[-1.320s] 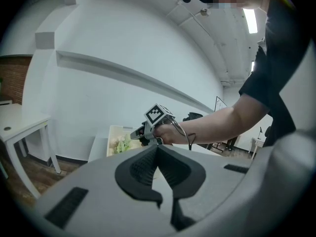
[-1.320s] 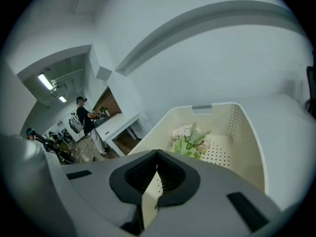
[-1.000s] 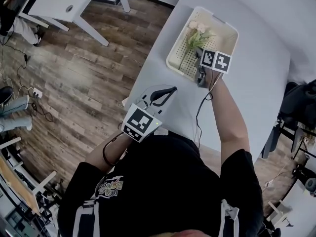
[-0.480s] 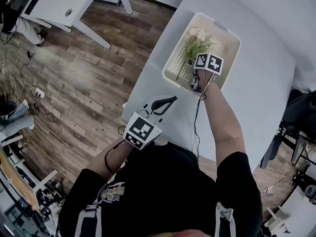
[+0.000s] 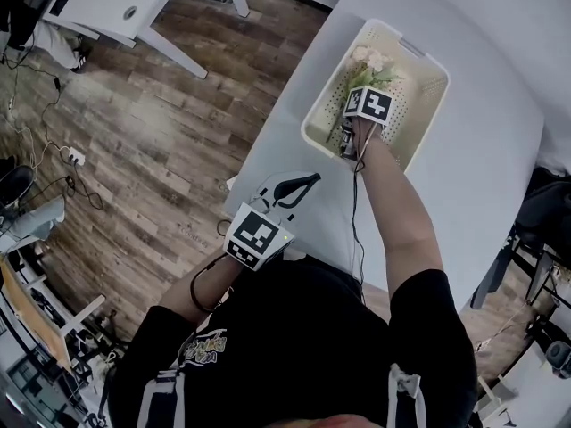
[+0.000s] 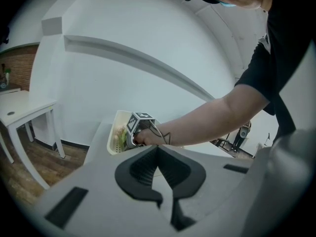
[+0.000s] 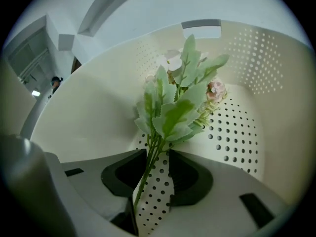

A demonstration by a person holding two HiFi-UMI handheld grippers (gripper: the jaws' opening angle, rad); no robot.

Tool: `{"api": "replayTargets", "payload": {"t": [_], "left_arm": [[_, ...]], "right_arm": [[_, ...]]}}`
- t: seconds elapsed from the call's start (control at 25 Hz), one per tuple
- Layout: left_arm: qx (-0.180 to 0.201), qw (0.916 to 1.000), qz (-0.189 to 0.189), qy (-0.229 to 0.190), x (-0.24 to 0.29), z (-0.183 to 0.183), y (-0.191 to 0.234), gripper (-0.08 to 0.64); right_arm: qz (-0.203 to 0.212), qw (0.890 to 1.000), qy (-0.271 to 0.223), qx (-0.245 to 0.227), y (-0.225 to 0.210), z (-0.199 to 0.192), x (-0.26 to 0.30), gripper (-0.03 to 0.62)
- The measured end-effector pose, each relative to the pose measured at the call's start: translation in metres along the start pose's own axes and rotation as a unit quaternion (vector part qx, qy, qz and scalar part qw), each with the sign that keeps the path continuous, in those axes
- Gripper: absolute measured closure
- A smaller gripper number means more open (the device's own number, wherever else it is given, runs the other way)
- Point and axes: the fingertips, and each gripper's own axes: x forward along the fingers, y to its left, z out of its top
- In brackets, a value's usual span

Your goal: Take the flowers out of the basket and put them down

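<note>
Reaching deeper than a second ago, my right claw (image 5: pixel 350 135) is now sitting inside the cream perforated basket (image 5: pixel 426 56), up in the upper middle of the head view, rather than at its near rim. I am holding its jaws apart around the green stems of the flowers (image 5: pixel 369 61), not yet pinching them. In the right gripper view, the stems are running up between my jaws at lower centre, and the leaves and pale blossoms are lying on the basket's dotted floor. The bunch is the only thing in the basket, which is resting on the white table (image 5: pixel 486 159). My left claw (image 5: pixel 297 185) is hovering with its jaws together and empty at the table's near edge, well apart from the basket.
</note>
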Motion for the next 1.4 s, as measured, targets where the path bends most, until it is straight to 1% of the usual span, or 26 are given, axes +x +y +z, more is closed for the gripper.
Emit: {"api": "replayTargets", "payload": {"t": [0.2,0.4,0.48,0.52,0.76,1.0,1.4], "left_arm": [[-0.004,1.0,-0.003,-0.001,-0.001,-0.002,0.003,0.554],[-0.004,1.0,-0.002,-0.002,-0.006,-0.002,0.003,0.554],[-0.004,1.0,-0.001,-0.002,-0.009,-0.003,0.005,0.554],[-0.005,1.0,0.0,-0.002,-0.01,-0.003,0.006,0.554],[-0.004,1.0,-0.001,-0.006,-0.013,-0.002,0.004,0.554],[0.007,0.9999,-0.008,-0.005,-0.015,0.0,-0.002,0.554],[0.024,0.9995,-0.014,-0.012,-0.021,0.006,-0.014,0.554]], "right_arm": [[-0.048,0.998,0.002,-0.043,0.002,-0.002,0.005,0.44],[-0.064,0.997,-0.001,-0.039,-0.003,-0.001,0.002,0.467],[-0.067,0.997,-0.005,-0.032,-0.007,-0.001,0.0,0.509],[-0.067,0.997,-0.007,-0.026,-0.01,-0.001,-0.001,0.523],[-0.064,0.998,-0.027,-0.006,-0.021,0.003,-0.011,0.541],[-0.051,0.997,-0.05,0.011,-0.024,0.011,-0.025,0.545],[-0.027,0.996,-0.082,0.024,-0.02,0.023,-0.054,0.546]]}}
